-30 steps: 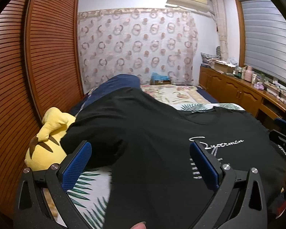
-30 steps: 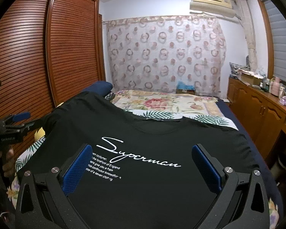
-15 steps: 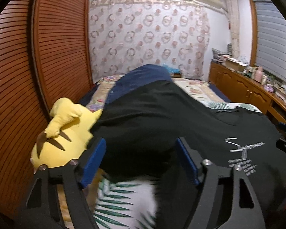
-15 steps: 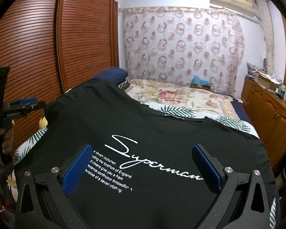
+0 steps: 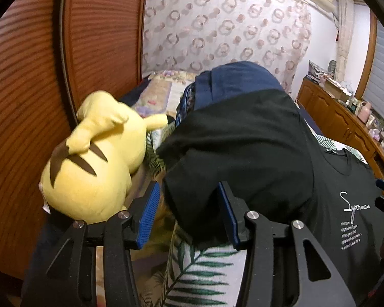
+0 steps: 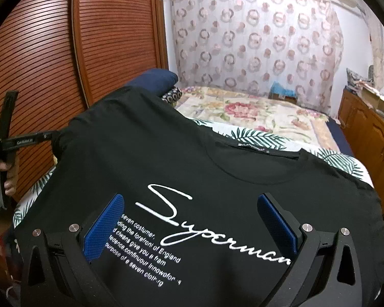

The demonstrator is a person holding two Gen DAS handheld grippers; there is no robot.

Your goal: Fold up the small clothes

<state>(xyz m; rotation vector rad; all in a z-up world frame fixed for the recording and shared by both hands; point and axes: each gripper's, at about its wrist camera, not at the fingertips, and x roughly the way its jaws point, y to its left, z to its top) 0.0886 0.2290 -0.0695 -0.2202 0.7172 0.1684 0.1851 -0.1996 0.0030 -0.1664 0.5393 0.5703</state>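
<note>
Jaws of the left gripper (image 5: pixel 188 211), wide 1 second ago, are now narrowed around the left sleeve (image 5: pixel 192 199) of the black shirt (image 6: pixel 192 168), with cloth between the blue pads (image 5: pixel 148 215) but not yet pinched. That gripper has also swung left, toward the yellow plush (image 5: pixel 94 163) lying just beside the sleeve. The shirt lies face up on the bed (image 6: pixel 256 112), its left shoulder draped over a navy pillow (image 5: pixel 235 79). The right gripper (image 6: pixel 190 226) stays wide apart over the chest print, holding nothing. So the sleeve grasp looks about to close, which I judge to be the opening of the 1st fold, sleeve across the body. The plush sits near enough to catch the outer pad.
</note>
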